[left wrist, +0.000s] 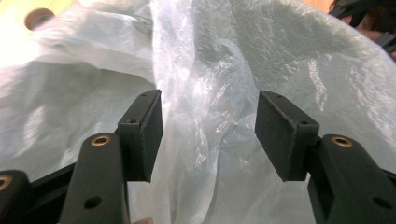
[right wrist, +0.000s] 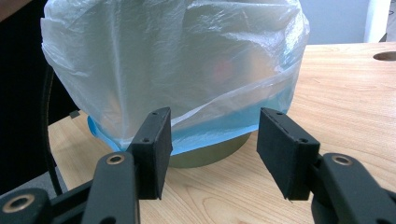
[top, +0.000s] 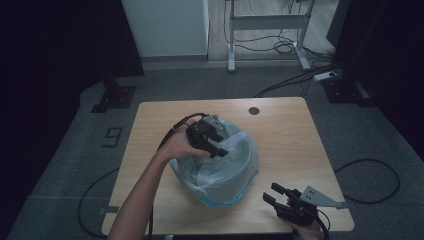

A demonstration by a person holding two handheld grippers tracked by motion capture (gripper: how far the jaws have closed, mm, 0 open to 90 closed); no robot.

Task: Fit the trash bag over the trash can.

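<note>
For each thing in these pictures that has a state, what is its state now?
Plastic bag: pulled over the bin, rumpled, loose on top.
Bin: upright on the table, covered by the bag.
Left gripper: open, over the bag.
Right gripper: open, holding nothing, apart from the bin.

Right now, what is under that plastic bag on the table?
A round container stands under the plastic bag; its metal-looking base shows below the bag's blue hem. Its upper part and contents are veiled.

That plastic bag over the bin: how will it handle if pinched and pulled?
The plastic bag looks thin and crinkled, so probably floppy, bunching between pads. Its glossy film may slip. The bin underneath looks small, so a hard pull might drag or tip it.
</note>
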